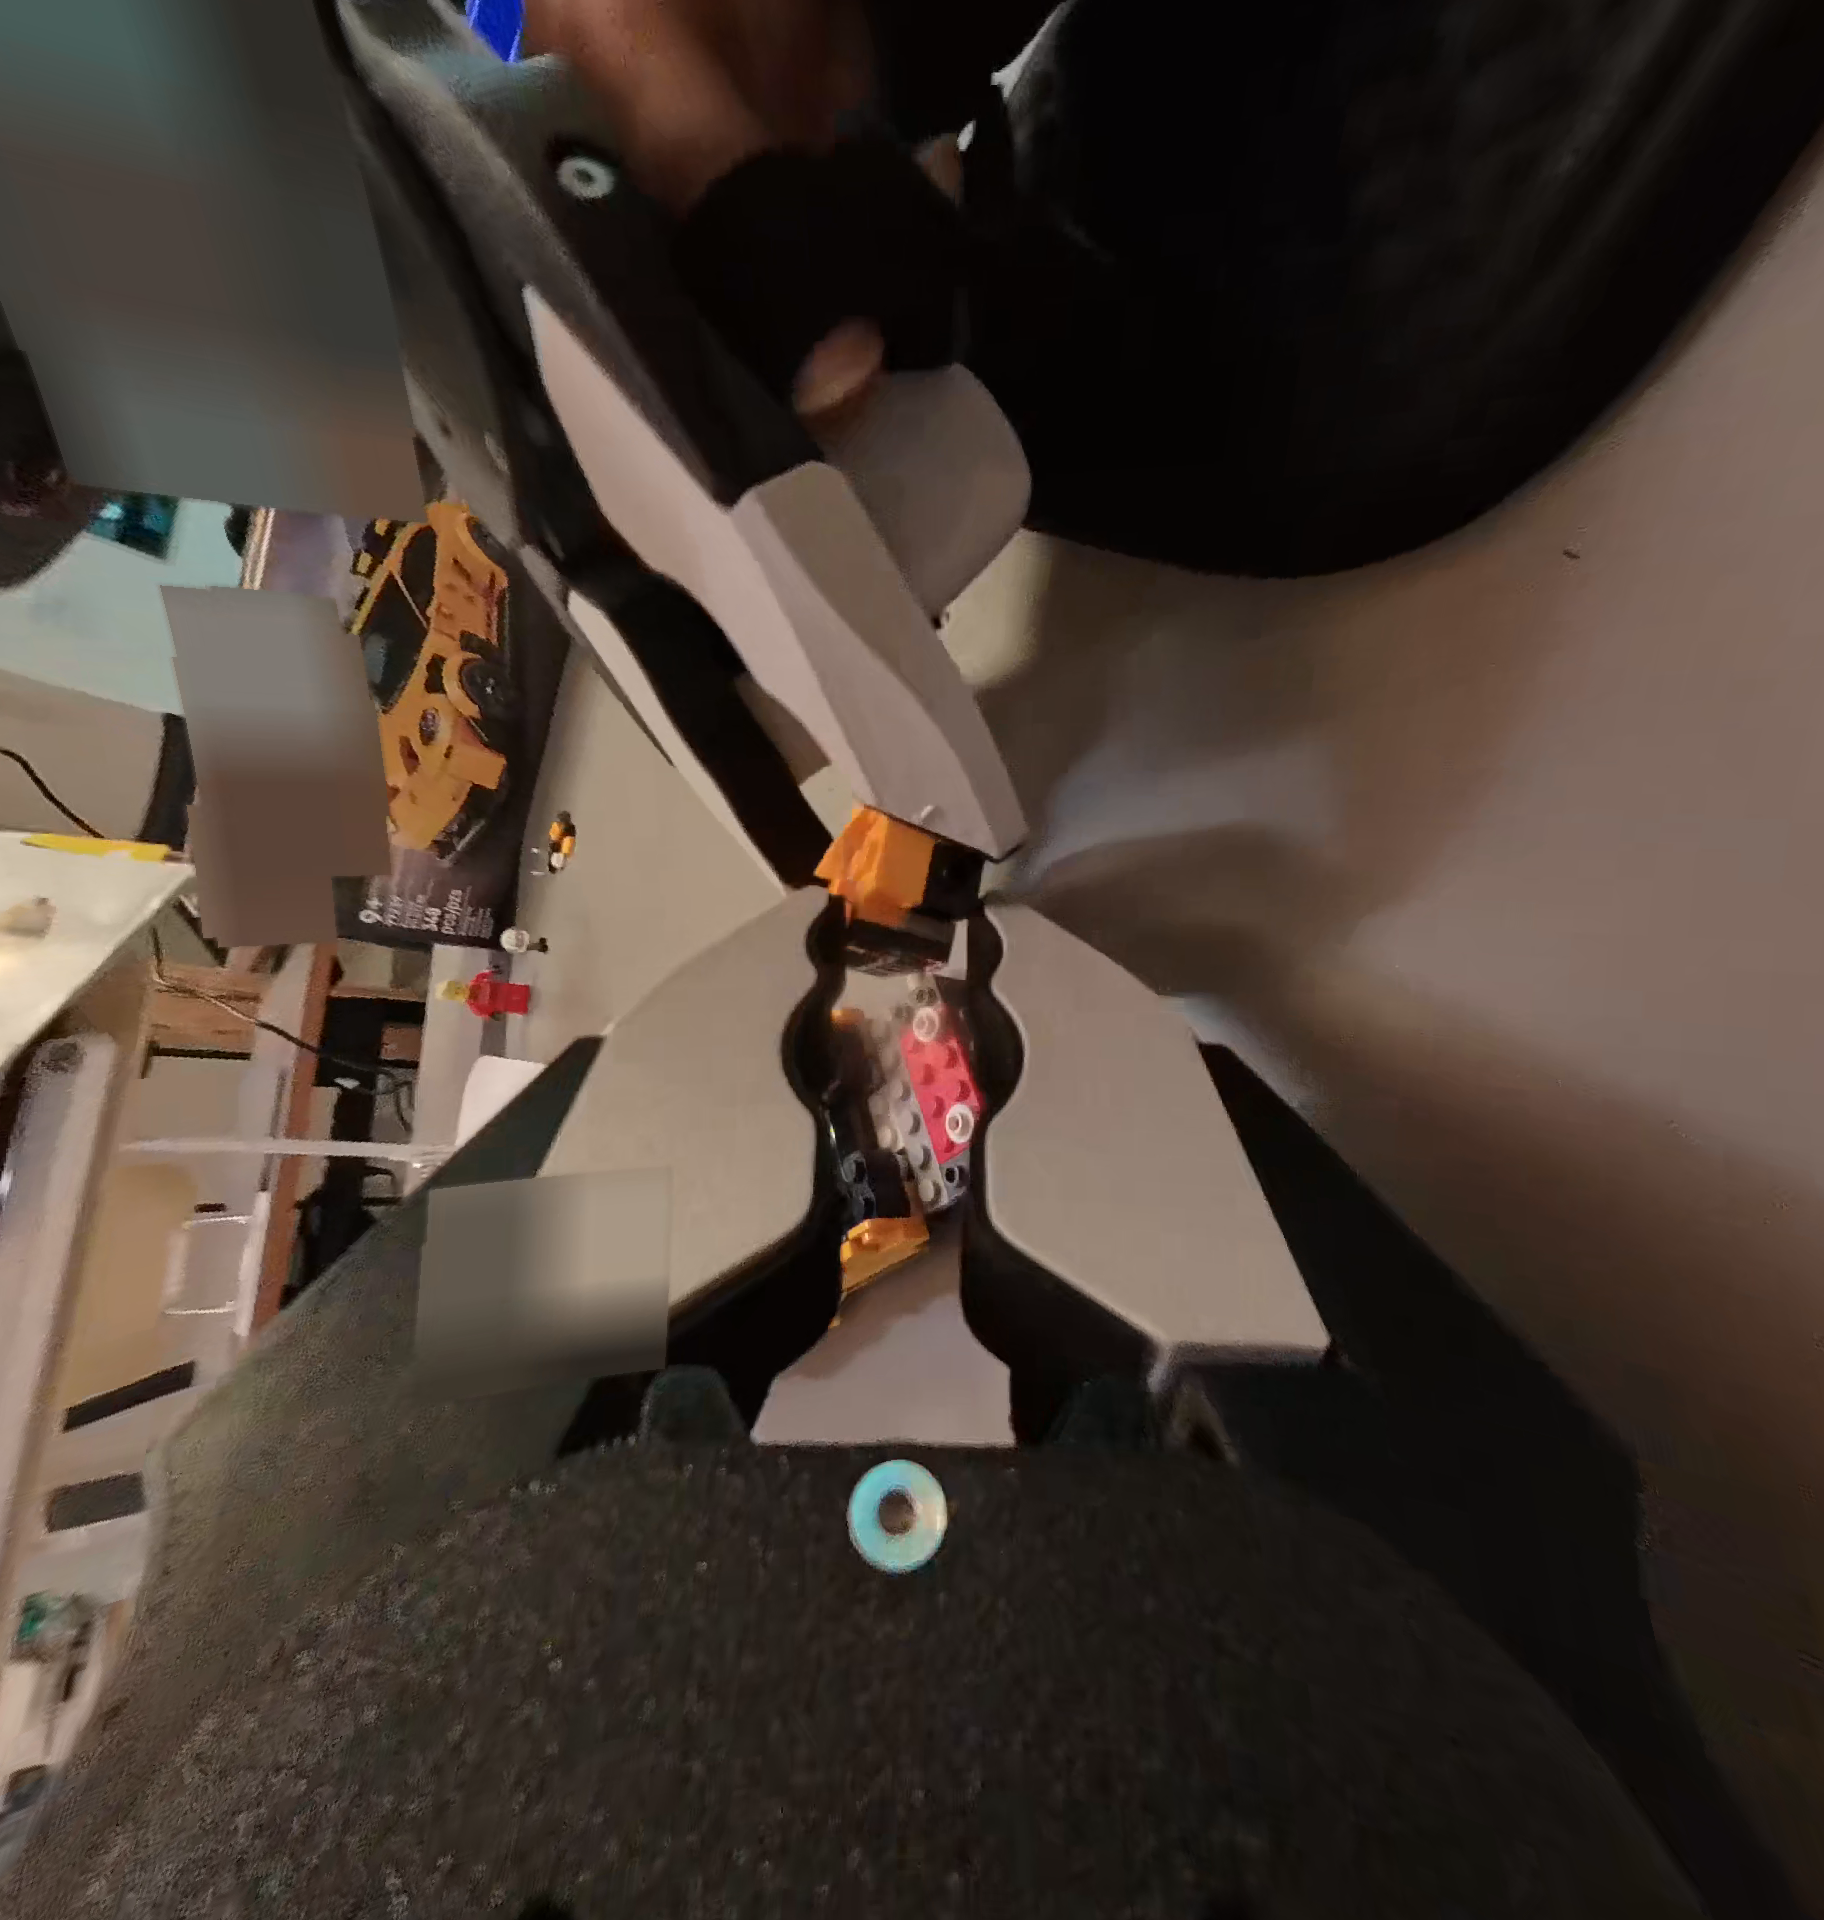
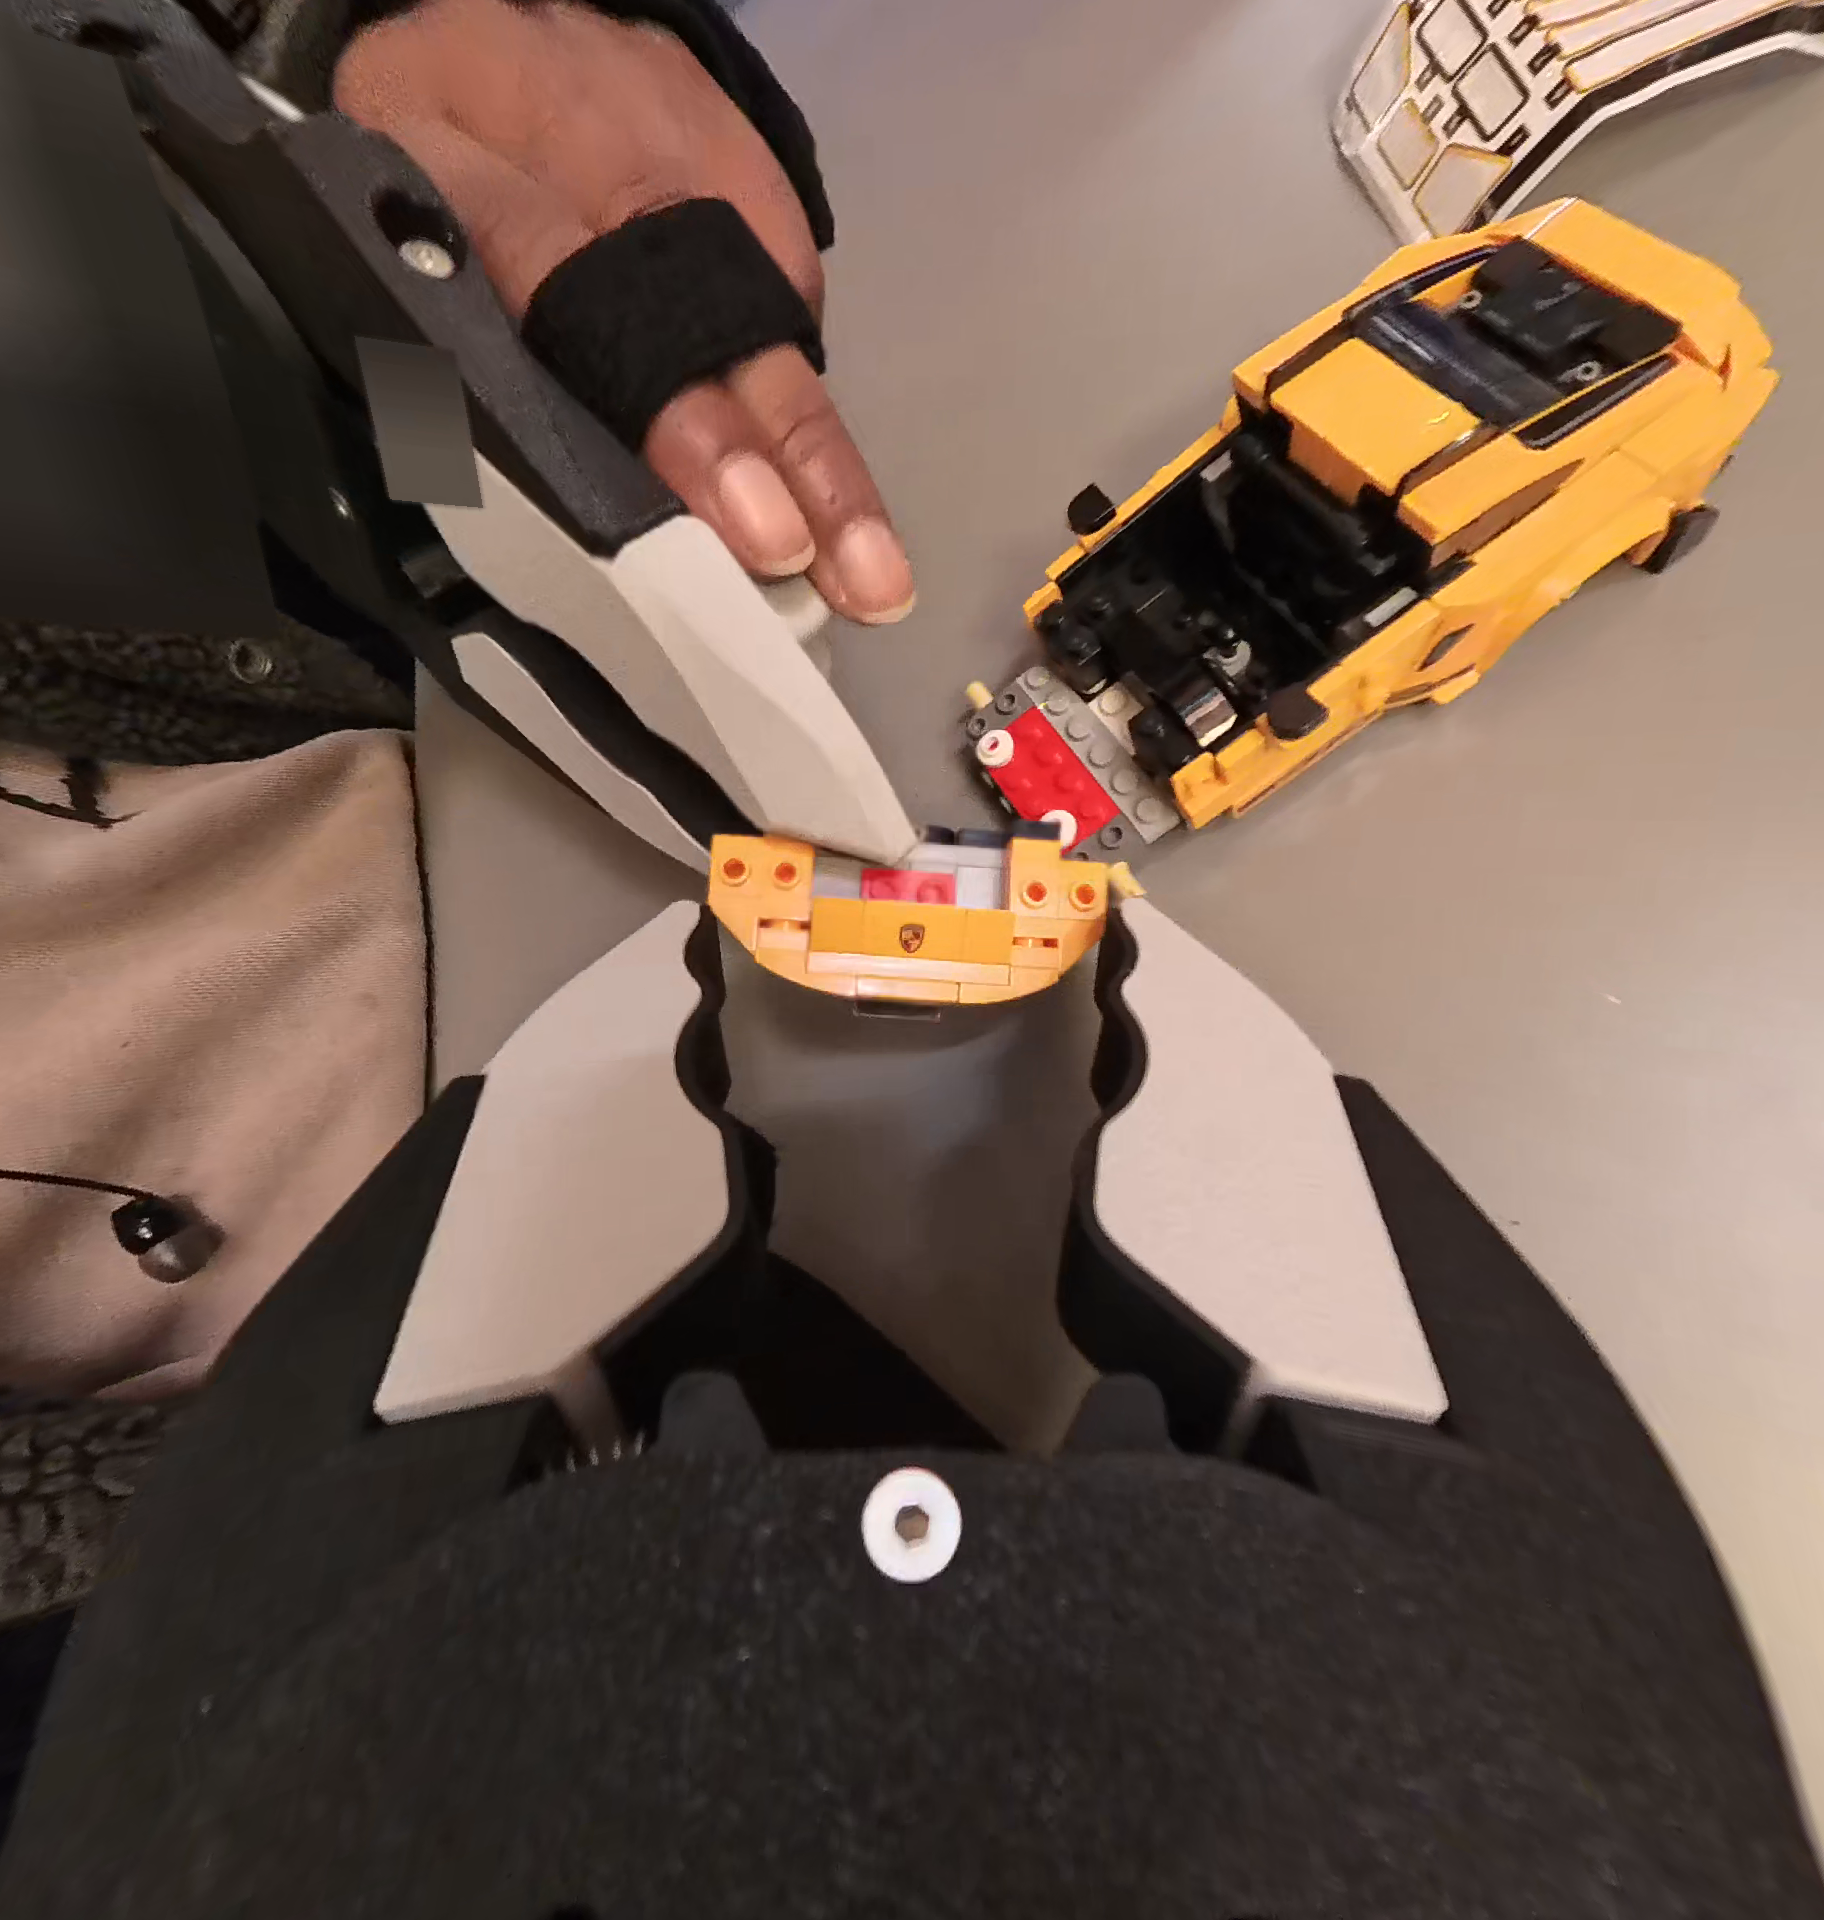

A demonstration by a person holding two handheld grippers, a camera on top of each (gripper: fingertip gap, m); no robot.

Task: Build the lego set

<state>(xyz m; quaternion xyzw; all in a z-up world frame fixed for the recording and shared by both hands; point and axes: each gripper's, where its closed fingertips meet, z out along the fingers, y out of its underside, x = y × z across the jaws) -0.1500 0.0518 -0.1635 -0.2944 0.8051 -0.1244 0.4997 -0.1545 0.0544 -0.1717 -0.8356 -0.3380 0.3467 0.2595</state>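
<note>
At frame centre, my right gripper (image 2: 910,914) pinched the orange front section (image 2: 908,920) across its ends; my left gripper (image 2: 903,847) gripped its rear. The car body (image 2: 1407,509) waited upper right; I judged keeping level mattered

Glossy moulded plastic on the yellow car (image 2: 1407,520), studs catching light. At six o'clock the right gripper (image 2: 908,914) shows smooth matt grey fingers (image 2: 575,1174) on a grainy black body. The table (image 2: 1510,1143) looks smooth, dull grey. A fuzzy black cloth band (image 2: 669,312) wraps the hand (image 2: 617,208).
</note>
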